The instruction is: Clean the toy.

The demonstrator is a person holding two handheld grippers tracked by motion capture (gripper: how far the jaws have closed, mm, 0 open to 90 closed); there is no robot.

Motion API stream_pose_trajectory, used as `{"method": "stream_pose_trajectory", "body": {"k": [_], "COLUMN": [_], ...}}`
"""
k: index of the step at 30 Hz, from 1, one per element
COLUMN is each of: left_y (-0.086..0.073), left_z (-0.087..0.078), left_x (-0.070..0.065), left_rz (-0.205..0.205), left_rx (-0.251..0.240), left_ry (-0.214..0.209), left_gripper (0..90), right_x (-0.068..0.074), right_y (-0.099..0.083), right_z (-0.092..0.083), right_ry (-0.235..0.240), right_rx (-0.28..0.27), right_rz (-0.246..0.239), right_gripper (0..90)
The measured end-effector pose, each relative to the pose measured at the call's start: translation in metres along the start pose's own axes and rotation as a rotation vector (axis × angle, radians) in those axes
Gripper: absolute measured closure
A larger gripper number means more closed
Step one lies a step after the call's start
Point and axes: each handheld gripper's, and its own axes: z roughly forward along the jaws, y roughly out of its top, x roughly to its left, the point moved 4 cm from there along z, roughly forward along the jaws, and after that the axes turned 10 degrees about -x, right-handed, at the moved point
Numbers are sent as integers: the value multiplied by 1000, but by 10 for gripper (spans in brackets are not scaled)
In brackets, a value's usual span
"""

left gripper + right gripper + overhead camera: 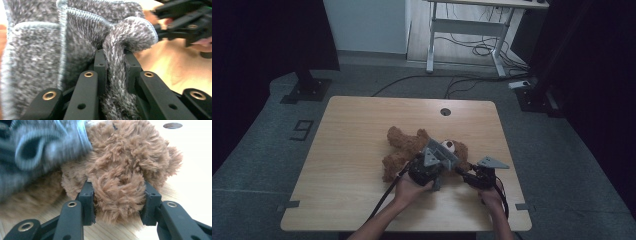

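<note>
A brown teddy bear [404, 142] lies on its back in the middle of the wooden table [352, 150]. A grey knitted garment [444, 156] is bunched over its chest, beside the head. My left gripper [434, 162] is shut on a fold of that garment [75, 37], which is pinched between the jaws of the left gripper [115, 56]. My right gripper [464, 171] comes in from the right. In its own view the right gripper [118, 187] is shut on a furry part of the bear [125, 157], the pads pressing into the fur. Which part of the bear it is I cannot tell.
A round cable hole [445, 111] sits near the table's far edge. Light stands [307, 85] and a desk frame [467, 30] with loose cables stand on the floor beyond. Bare tabletop lies left of the bear.
</note>
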Motion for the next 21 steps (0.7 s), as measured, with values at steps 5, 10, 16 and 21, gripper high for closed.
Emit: {"method": "stream_pose_trajectory", "body": {"k": [5, 10, 16, 21], "left_y": [2, 10, -8, -35], "left_z": [-23, -45, -61, -66], "left_x": [28, 56, 97, 123], "left_rz": [-56, -63, -138, -209], "left_rx": [-41, -62, -38, 7], "left_ry": [24, 94, 158, 202], "left_gripper": [768, 767, 767, 768], "right_x": [0, 0, -1, 0], "right_y": [0, 0, -1, -1], "right_z": [0, 0, 0, -1], "right_ry": [7, 6, 9, 11], "right_rx": [-6, -9, -8, -1], "right_rz": [-1, -3, -3, -9], "right_gripper": [560, 561, 561, 561]}}
